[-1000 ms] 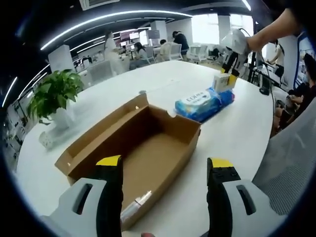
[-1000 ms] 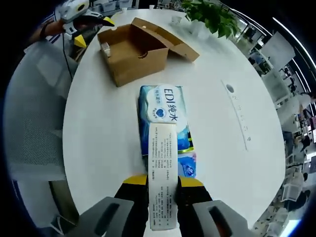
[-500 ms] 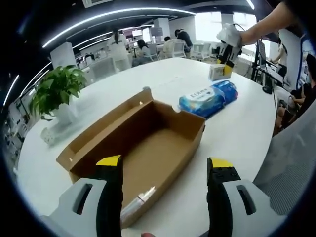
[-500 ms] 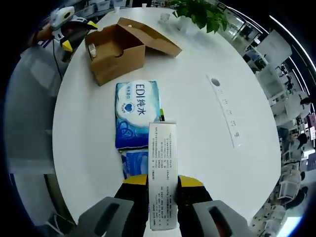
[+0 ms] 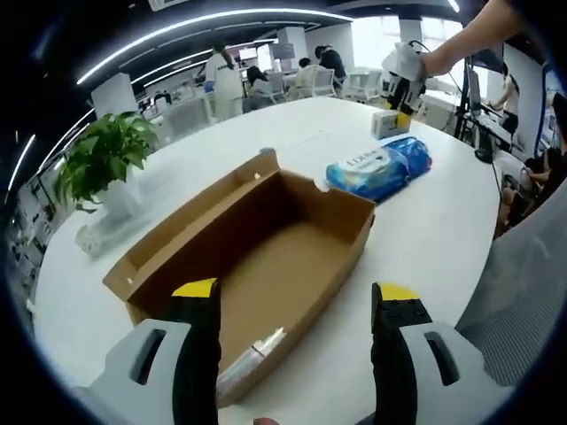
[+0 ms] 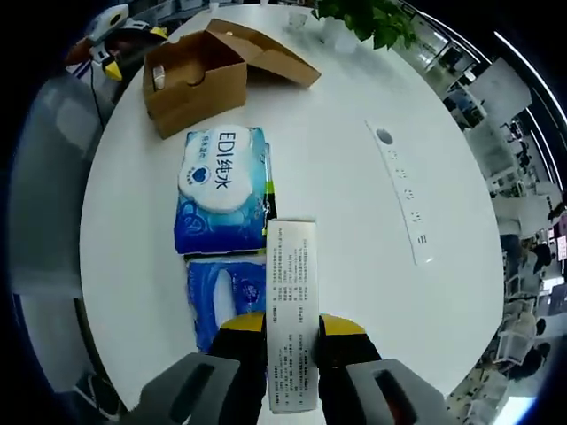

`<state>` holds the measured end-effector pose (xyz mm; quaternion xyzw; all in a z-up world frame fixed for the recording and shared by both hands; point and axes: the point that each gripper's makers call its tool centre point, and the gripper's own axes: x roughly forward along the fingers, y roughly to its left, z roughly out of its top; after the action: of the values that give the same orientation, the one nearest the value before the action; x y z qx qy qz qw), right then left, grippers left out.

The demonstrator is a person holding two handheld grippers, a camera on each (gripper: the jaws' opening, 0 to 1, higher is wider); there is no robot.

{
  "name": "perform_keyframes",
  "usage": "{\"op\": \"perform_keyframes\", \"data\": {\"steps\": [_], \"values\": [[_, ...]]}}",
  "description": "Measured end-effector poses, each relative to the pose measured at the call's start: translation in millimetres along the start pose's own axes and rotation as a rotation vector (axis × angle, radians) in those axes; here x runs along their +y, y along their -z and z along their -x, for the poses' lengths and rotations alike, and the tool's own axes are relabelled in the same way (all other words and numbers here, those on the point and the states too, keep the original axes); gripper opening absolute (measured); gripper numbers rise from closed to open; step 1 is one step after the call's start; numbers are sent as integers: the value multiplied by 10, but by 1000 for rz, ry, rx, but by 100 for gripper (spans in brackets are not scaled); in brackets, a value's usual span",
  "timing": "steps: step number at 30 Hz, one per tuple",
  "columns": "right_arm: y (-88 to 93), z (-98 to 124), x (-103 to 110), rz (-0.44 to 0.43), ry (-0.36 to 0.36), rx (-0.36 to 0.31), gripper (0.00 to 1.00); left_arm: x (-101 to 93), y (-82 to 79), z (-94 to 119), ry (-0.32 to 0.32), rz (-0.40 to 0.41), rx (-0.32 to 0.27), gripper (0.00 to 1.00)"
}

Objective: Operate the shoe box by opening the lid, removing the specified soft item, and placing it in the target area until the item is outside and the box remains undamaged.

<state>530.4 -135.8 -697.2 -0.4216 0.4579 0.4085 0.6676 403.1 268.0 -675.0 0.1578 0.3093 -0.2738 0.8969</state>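
Since the earlier frame, my right gripper (image 6: 292,332) has drawn back from the blue tissue pack (image 6: 221,188), which now lies flat on the white table (image 6: 354,133) at 11 o'clock of its jaws, outside the shoe box (image 5: 257,257). It stays clenched on a small printed carton (image 6: 292,310). My left gripper (image 5: 297,297) hangs released over the box's near edge, lid folded open toward 10 o'clock. Risks, as I judge them: dropping the carton onto the pack, or lowering the left jaws and crushing the cardboard wall.
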Motion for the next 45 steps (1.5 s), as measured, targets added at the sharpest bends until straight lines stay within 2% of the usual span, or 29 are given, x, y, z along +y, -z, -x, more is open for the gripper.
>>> {"op": "perform_keyframes", "data": {"steps": [2, 5, 16, 20, 34, 37, 45], "values": [[30, -76, -86, 2, -8, 2, 17, 6, 4, -7, -1, -1, 2, 68], [70, -138, -107, 6, -13, 11, 17, 27, 20, -7, -8, -2, 8, 68], [81, -361, -10, 22, -49, 19, 17, 72, 79, -4, -21, 15, 24, 68], [158, -508, 9, 45, -65, 37, 17, 68, 101, -14, -19, 10, 32, 68], [249, -620, -9, 57, -90, 49, 17, 61, 158, -31, -18, 4, 51, 68], [306, -661, -6, 103, -87, 78, 17, 68, 168, -33, -20, 5, 55, 68], [310, -675, -22, 83, -80, 68, 17, 65, 196, -38, -20, 5, 64, 68]]}}
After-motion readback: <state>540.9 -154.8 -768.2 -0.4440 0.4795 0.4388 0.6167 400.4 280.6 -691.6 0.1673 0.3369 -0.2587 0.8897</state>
